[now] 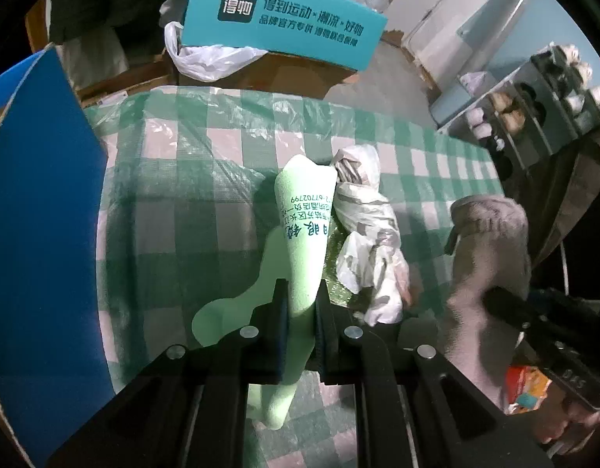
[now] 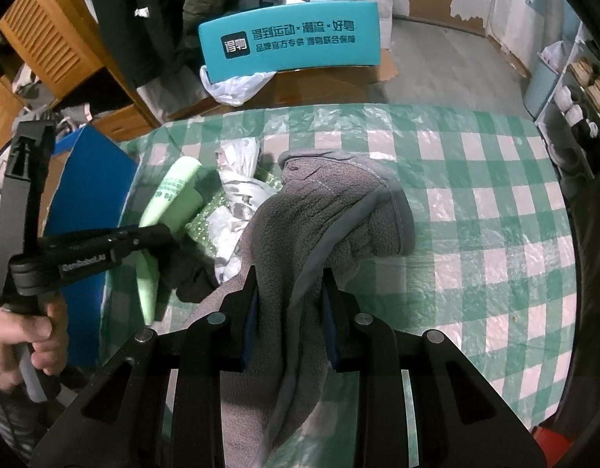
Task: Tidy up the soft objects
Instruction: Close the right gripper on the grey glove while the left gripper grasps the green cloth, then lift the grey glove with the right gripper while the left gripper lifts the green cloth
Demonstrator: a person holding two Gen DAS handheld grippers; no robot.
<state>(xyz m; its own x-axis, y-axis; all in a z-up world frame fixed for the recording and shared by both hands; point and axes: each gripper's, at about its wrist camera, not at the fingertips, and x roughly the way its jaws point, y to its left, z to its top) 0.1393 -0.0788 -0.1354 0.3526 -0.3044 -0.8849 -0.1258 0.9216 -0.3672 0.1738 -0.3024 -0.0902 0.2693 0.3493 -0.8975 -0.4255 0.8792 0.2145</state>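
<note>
Each black hand-held gripper (image 1: 301,304) has silver screws (image 1: 353,332) and blue pads (image 2: 248,331).

Left claw (image 1: 301,300) clamped, right claw (image 2: 290,292) clamped

Right hand-held gripper (image 2: 290,312) clamps grey fleece (image 2: 323,218).

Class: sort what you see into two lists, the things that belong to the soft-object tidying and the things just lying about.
Belongs to the job:
- light green printed foam sheet, in the left claw
- grey fleece garment, in the right claw
- crumpled white plastic bag

Lying about:
- teal printed cardboard box
- blue flat board
- shoe rack
</note>
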